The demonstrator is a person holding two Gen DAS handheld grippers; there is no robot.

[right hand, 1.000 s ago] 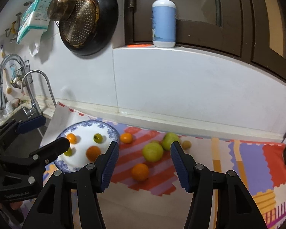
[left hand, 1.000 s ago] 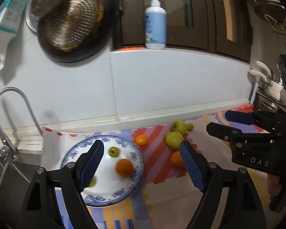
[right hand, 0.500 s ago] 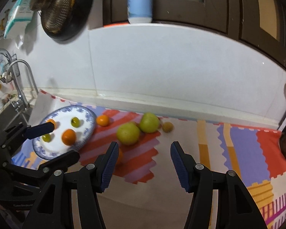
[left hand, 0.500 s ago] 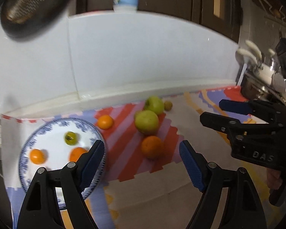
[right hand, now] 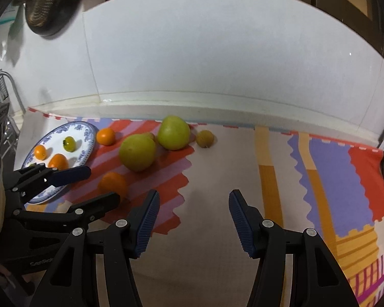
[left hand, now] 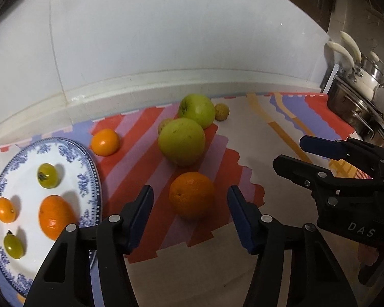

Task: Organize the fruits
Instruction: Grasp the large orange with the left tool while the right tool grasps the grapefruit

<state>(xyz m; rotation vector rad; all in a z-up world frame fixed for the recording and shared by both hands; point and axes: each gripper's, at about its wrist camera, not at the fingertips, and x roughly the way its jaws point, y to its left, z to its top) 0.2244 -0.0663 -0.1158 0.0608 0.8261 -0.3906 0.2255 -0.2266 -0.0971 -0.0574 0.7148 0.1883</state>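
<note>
A blue-patterned white plate (left hand: 87,158) at the left holds an orange (left hand: 54,216), a small orange fruit (left hand: 5,209) and two small green fruits (left hand: 47,175). On the mat lie an orange (left hand: 191,195), two green apples (left hand: 181,140), a small orange (left hand: 105,142) and a small brownish fruit (left hand: 221,112). My left gripper (left hand: 190,216) is open, its jaws on either side of the mat orange, just short of it. My right gripper (right hand: 193,218) is open and empty over bare mat to the right of the fruit; it also shows in the left wrist view (left hand: 304,153).
The colourful mat (right hand: 332,168) covers the counter up to the white wall ledge (right hand: 192,102). Steel pots (left hand: 358,94) stand at the far right. A faucet (right hand: 10,89) and sink are at the far left; a dark pan (right hand: 46,5) hangs above.
My left gripper has swung right from over the plate and come down close around the orange on the mat. My right gripper has moved right and lower over the mat.
</note>
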